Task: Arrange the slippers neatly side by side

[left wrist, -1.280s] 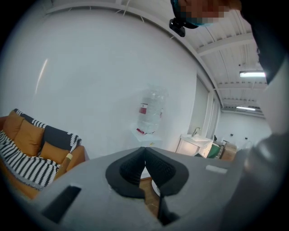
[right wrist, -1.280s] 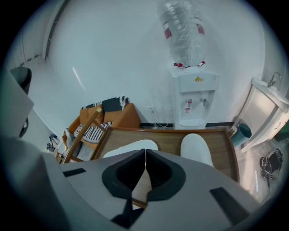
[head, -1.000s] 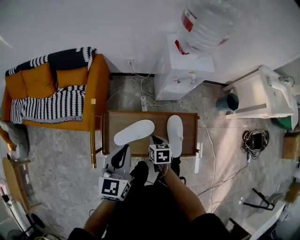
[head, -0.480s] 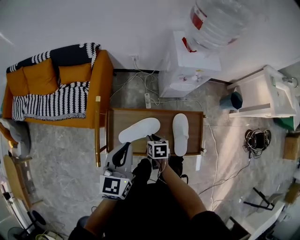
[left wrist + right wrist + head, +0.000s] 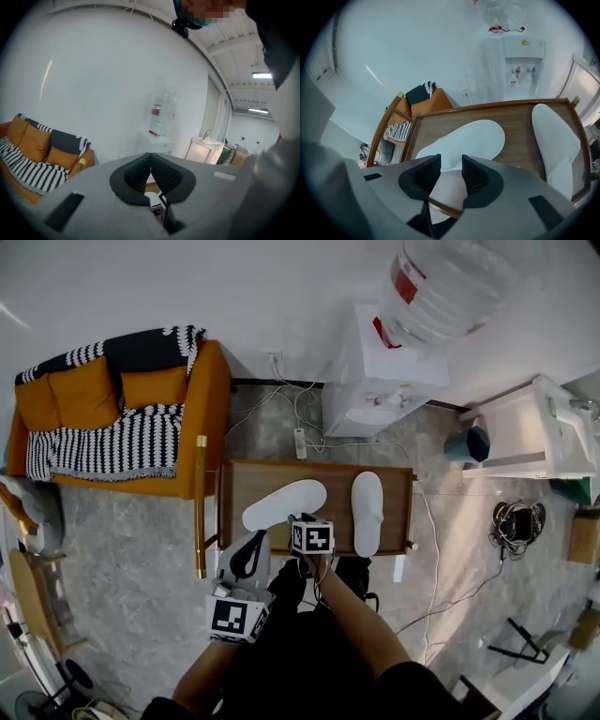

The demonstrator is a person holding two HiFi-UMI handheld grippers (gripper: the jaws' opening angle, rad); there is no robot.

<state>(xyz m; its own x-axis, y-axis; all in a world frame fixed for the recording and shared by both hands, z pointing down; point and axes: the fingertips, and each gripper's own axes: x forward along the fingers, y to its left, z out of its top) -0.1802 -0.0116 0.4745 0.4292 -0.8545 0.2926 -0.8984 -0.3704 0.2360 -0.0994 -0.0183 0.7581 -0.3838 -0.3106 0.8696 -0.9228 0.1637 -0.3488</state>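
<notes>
Slippers: two plain white slippers, each a long oval with rounded ends, both lying flat on a low wooden table.
Slanted slipper: on the table's left half, set at an angle; its near end is close to the near edge and its far end points toward the table's middle.
Straight slipper: by the table's right edge and parallel to it, reaching from near the far edge to near the near edge.
Pair: well apart and not parallel, with bare wood between them.
Right gripper: over the table's near edge, just beside the slanted slipper's near end, tilted steeply down. Its marker cube faces up, with the person's forearm behind it.
Right jaws: spread apart and just been opening, gripping nothing; the slanted slipper's near end and the tabletop show through the gap, beyond the tips.
Left gripper: held back off the table's near-left corner, beside the person's lap, pointing almost level toward the far wall.
Left jaws: pressed together, with nothing between them.
Surroundings: an orange sofa stands past the table's left edge and a water dispenser behind its far edge.
</notes>
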